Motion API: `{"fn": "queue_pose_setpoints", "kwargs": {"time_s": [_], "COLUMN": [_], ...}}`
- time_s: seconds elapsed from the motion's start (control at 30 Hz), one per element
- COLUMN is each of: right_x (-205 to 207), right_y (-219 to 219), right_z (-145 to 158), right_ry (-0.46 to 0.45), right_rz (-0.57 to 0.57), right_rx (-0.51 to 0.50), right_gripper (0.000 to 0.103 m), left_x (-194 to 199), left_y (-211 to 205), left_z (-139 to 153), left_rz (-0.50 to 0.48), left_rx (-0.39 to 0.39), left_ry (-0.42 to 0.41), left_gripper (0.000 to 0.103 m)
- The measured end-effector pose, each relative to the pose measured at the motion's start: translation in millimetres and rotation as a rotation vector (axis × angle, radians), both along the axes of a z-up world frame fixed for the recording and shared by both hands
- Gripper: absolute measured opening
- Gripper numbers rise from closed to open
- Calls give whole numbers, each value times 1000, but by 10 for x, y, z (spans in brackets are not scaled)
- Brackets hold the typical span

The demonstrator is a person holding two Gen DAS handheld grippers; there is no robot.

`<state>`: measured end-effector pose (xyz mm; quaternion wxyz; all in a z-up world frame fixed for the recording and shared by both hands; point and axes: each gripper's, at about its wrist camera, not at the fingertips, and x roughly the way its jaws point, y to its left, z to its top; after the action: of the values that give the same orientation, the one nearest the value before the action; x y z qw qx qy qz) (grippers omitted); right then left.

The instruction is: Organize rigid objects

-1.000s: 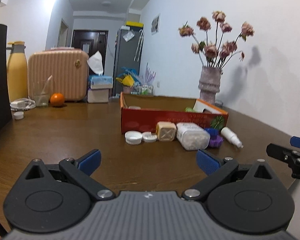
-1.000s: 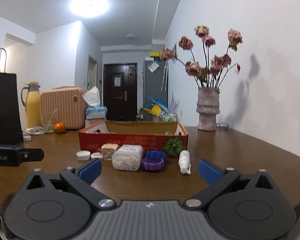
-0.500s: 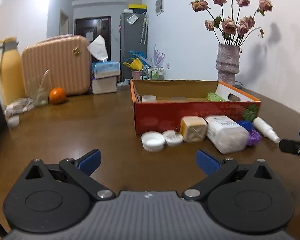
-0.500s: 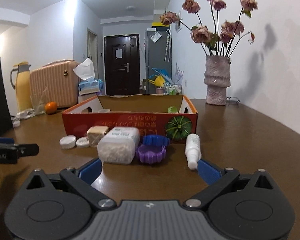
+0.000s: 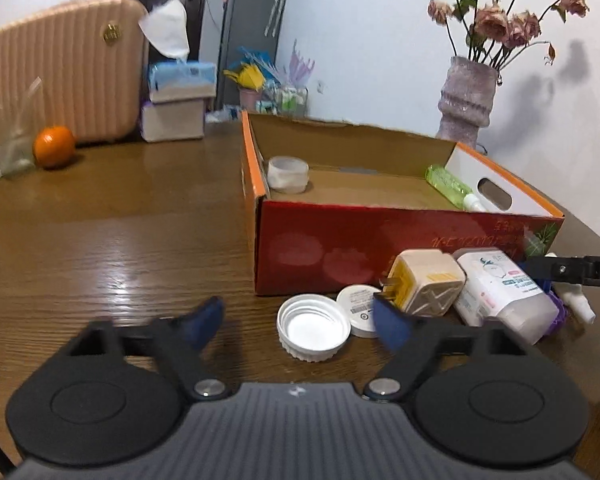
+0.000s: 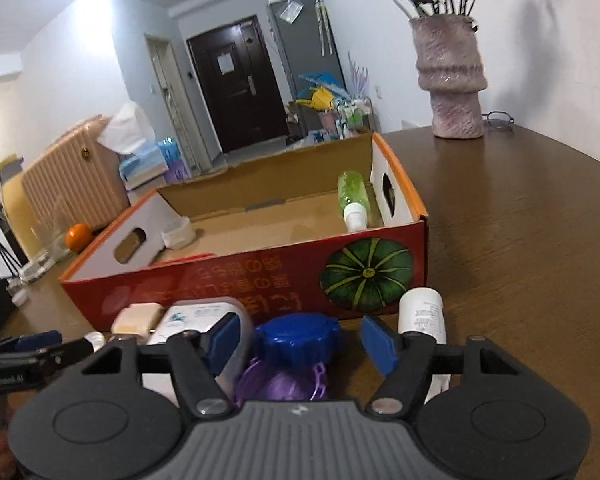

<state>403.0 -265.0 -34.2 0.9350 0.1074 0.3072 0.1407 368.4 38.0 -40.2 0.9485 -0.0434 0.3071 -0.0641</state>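
A red cardboard box (image 5: 340, 240) with an orange rim stands on the wooden table; it also shows in the right wrist view (image 6: 228, 280). Inside lie a white jar (image 5: 288, 174) and a green bottle (image 5: 450, 186). In front of it lie a white ribbed lid (image 5: 314, 326), a smaller white lid (image 5: 358, 306), a beige plug adapter (image 5: 424, 286), a white rectangular container (image 5: 504, 292), a blue lid (image 6: 298, 340), a purple lid (image 6: 282, 384) and a white bottle (image 6: 422, 316). My left gripper (image 5: 298, 322) is open above the ribbed lid. My right gripper (image 6: 298, 340) is open around the blue lid.
A vase of dried flowers (image 5: 468, 100) stands behind the box on the right. At the far left are a pink suitcase (image 5: 60, 68), an orange (image 5: 54, 146), a tissue box (image 5: 178, 92) and a clear cup (image 5: 14, 140).
Both grippers have moved forward and down towards the items in front of the box. The left now hovers over the white lids, the right straddles the blue and purple lids.
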Motion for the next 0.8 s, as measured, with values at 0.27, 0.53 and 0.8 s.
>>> {"fn": "queue_pose_setpoints", "kwargs": {"time_s": [0.27, 0.53, 0.8], "right_x": [79, 33, -281], "right_y": [83, 38, -55], "right_z": [-83, -54, 231], "right_ry": [20, 4, -75], "right_rz": [56, 37, 0], "right_rx": [-21, -9, -45], "right_gripper": [52, 51, 51], "left_x": [45, 8, -410], "left_y": [25, -35, -178], "left_z": [-15, 9, 351], "left_rz": [-57, -55, -52], "left_rx": [-33, 11, 49], "left_ry": [18, 5, -109], "left_gripper": [41, 41, 41]}}
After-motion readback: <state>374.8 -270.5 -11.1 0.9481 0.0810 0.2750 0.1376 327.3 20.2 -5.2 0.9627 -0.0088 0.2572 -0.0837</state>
